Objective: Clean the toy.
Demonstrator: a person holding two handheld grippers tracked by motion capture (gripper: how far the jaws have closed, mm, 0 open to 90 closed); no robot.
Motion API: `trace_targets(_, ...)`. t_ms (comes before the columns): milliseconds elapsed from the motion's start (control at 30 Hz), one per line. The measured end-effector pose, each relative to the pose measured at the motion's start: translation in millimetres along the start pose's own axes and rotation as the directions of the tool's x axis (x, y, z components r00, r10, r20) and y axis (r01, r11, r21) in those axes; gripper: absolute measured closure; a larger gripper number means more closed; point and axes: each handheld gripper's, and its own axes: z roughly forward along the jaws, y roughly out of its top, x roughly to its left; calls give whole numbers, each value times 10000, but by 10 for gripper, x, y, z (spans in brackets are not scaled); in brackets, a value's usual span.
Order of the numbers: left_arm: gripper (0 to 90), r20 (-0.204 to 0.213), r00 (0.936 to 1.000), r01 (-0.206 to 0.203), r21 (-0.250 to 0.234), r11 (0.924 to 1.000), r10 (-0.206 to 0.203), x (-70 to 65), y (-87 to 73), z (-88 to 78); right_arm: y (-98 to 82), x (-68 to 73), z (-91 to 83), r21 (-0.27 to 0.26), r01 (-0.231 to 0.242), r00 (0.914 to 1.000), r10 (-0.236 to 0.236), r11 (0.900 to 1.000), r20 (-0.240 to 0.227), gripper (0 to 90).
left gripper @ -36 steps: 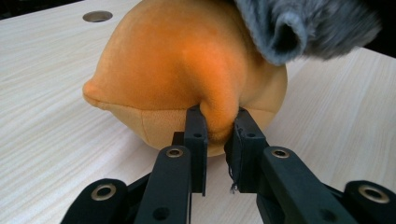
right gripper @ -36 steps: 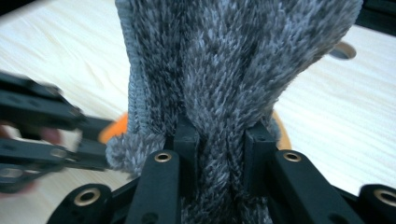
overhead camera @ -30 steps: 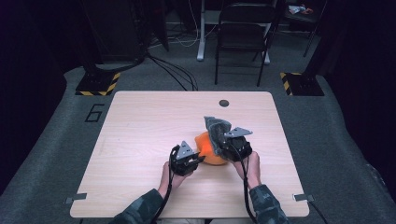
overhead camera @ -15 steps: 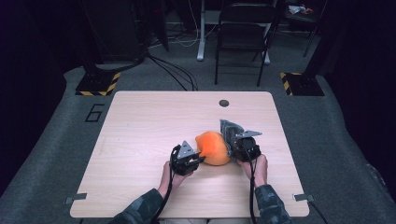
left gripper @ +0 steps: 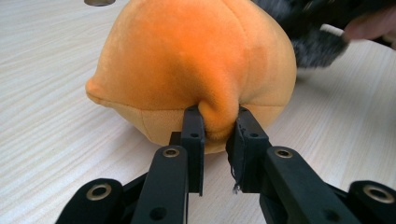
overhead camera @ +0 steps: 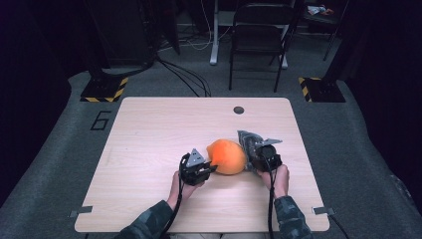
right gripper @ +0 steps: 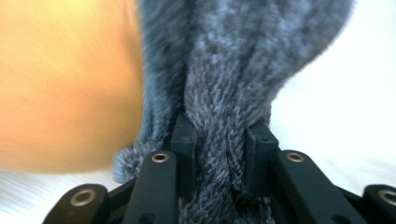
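Note:
An orange plush toy [overhead camera: 226, 156] lies on the wooden table [overhead camera: 149, 129], a little right of centre near the front. My left gripper [overhead camera: 209, 169] sits at its left side, shut on a pinched fold of the orange plush [left gripper: 196, 60]; the fold bulges between the pads of the left gripper [left gripper: 217, 119]. My right gripper [overhead camera: 251, 154] is at the toy's right side, shut on a grey fuzzy fabric [overhead camera: 246, 138]. The bunched grey fabric [right gripper: 243, 56] rises between the jaws of the right gripper [right gripper: 222, 126], with the orange plush [right gripper: 65, 84] blurred beside it.
A round dark grommet [overhead camera: 239, 110] sits near the table's far edge. Behind the table stand a black chair [overhead camera: 259, 35] and two striped floor bases [overhead camera: 102, 89]. Cables run across the grey floor.
My right gripper has moved right and slightly down with the grey fabric, drawing it off the orange plush and baring more of it. The left gripper has held still.

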Motion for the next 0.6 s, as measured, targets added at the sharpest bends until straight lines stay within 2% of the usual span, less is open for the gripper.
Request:
trace_targets(33,772,-6,10000,70,-73,9999,-70,-3,4,-1,32,24,-55,-166,-18,10000,19,9999,19,699)
trace_targets(67,774,13,10000,-4,-32,10000,4,3,12,-9,87,72,-138,-533,132,9998,-138,9985,-119,699)
trace_targets(133,776,30,9999,152,-82,9999,-151,-13,24,-17,165,166,-245,-985,288,9984,-334,9947,-456,699)
trace_targets(167,776,46,9999,124,-79,9999,-124,-18,30,-22,205,232,-302,-1223,516,9962,-598,9911,-640,699)
trace_targets(200,776,76,9998,168,-72,9998,-167,-31,32,-24,241,318,-349,-1430,544,9943,-667,9882,-831,699)
trace_targets(267,777,201,9994,296,-82,9995,-295,-58,34,-27,284,474,-405,-1580,989,9866,-1175,9825,-1133,698)
trace_targets(333,778,186,9994,275,-40,9996,-274,-83,38,-30,286,608,-370,-1399,1385,9807,-1554,9804,-1186,695)
trace_targets(400,778,218,9994,255,112,9996,-258,-87,28,-18,240,674,-275,-1049,1800,9797,-1877,9781,-697,694)
trace_targets(533,778,240,9997,55,174,9998,-59,-72,24,0,189,588,-193,-927,1674,9818,-1745,9815,-752,692)
trace_targets(600,778,246,9995,180,158,9997,-184,-67,17,12,177,556,-185,-796,1597,9844,-1647,9840,-616,692)
